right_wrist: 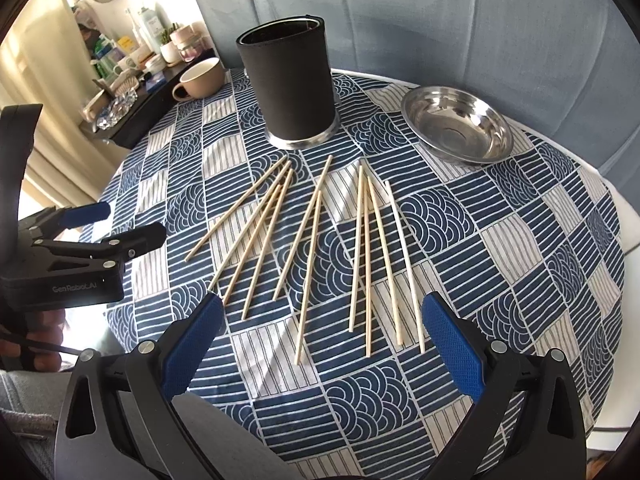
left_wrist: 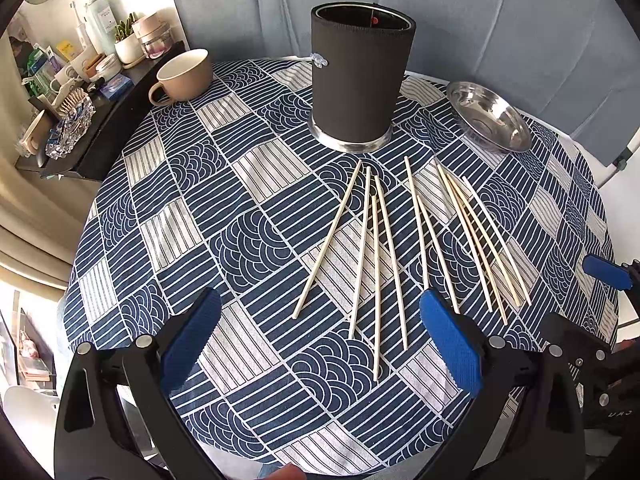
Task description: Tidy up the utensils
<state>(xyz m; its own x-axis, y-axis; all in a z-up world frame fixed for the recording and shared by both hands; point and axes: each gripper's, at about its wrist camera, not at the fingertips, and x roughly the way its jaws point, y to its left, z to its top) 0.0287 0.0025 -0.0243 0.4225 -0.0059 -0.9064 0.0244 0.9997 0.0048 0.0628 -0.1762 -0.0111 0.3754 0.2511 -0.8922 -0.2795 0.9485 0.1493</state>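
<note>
Several pale wooden chopsticks lie loose and fanned out on the blue patterned tablecloth, pointing toward a black cylindrical holder. In the right wrist view the same chopsticks spread in front of the holder. My left gripper hovers open above the near ends of the sticks, holding nothing. My right gripper is also open and empty, just short of the sticks' near ends. The left gripper shows at the left edge of the right wrist view.
A beige mug stands at the back left of the round table. A steel bowl, also seen as a steel bowl, sits back right. A cluttered dark shelf runs beside the table's left edge. A grey curtain hangs behind.
</note>
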